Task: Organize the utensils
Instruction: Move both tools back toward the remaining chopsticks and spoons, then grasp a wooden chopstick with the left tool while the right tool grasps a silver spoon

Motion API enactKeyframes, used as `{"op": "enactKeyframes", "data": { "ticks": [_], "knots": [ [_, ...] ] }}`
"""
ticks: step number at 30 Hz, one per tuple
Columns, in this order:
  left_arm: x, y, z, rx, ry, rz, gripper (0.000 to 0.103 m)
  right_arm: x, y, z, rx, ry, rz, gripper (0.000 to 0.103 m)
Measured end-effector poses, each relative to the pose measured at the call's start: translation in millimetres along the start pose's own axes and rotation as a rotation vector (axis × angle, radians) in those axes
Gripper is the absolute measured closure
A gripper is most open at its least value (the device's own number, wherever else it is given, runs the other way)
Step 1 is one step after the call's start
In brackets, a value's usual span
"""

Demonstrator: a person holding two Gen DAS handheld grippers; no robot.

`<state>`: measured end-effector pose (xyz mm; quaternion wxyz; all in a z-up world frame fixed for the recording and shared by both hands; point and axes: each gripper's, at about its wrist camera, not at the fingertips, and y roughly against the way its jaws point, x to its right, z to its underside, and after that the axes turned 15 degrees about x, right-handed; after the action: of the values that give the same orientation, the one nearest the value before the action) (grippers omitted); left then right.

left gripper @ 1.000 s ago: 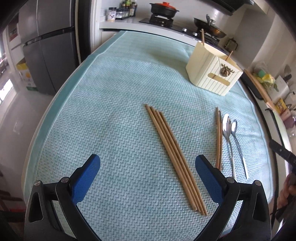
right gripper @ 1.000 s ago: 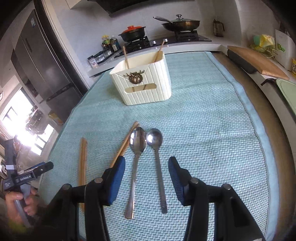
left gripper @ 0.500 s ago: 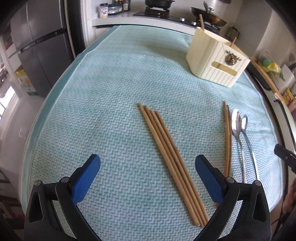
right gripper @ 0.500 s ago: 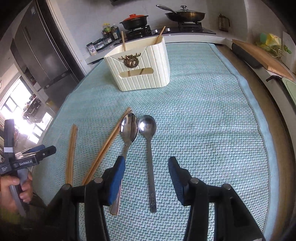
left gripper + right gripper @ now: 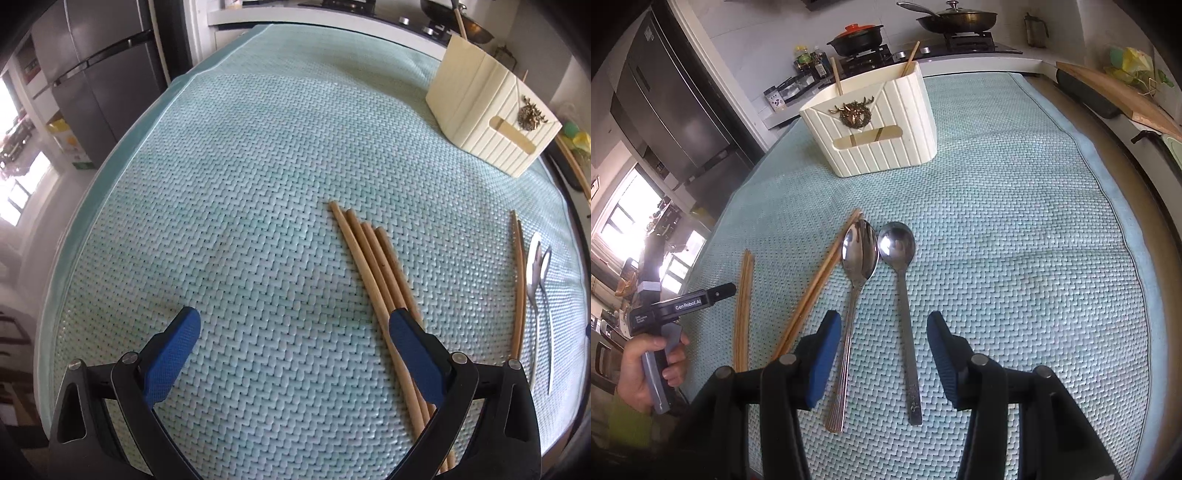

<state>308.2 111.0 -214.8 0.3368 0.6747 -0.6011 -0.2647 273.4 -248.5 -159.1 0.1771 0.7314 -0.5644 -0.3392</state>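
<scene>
Several wooden chopsticks (image 5: 373, 258) lie side by side on the teal mat; they also show in the right wrist view (image 5: 744, 306). My left gripper (image 5: 295, 321) is open and empty, its right finger (image 5: 413, 350) over their near ends. A separate chopstick pair (image 5: 820, 284) lies next to two steel spoons (image 5: 879, 254). My right gripper (image 5: 882, 325) is open above both spoon handles. A cream ribbed utensil holder (image 5: 879, 129) stands at the back with two chopsticks inside.
The teal woven mat (image 5: 1015, 229) covers the table. A fridge (image 5: 96, 85) stands to the left. A stove with pots (image 5: 912, 33) lies behind the table, and a wooden cutting board (image 5: 1115, 92) at the right edge.
My left gripper has moved forward, left and lower, so its right finger now covers the chopsticks' near ends. My right gripper has moved forward over the spoon handles.
</scene>
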Motion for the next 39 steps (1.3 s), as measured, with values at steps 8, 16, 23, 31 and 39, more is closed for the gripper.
{"op": "enactKeyframes", "data": {
  "ticks": [8,16,23,31,39],
  "knots": [
    [-1,-10,-8,0.001,0.026,-0.021,0.0,6,0,-3,0.004,-0.022,0.003,0.054],
    [-7,-24,-28,-0.034,0.069,-0.059,0.0,9,-5,-2,0.004,-0.042,0.003,0.054],
    [-19,-31,-29,-0.059,0.064,-0.12,0.0,16,1,-4,0.015,-0.051,0.008,0.054],
    [-12,-26,-35,-0.009,0.031,-0.079,0.03,12,-12,-11,0.006,-0.038,0.006,0.054],
    [-2,-31,-48,-0.002,-0.019,-0.002,0.096,19,-15,-8,-0.002,-0.044,0.025,0.054]
  ]
}}
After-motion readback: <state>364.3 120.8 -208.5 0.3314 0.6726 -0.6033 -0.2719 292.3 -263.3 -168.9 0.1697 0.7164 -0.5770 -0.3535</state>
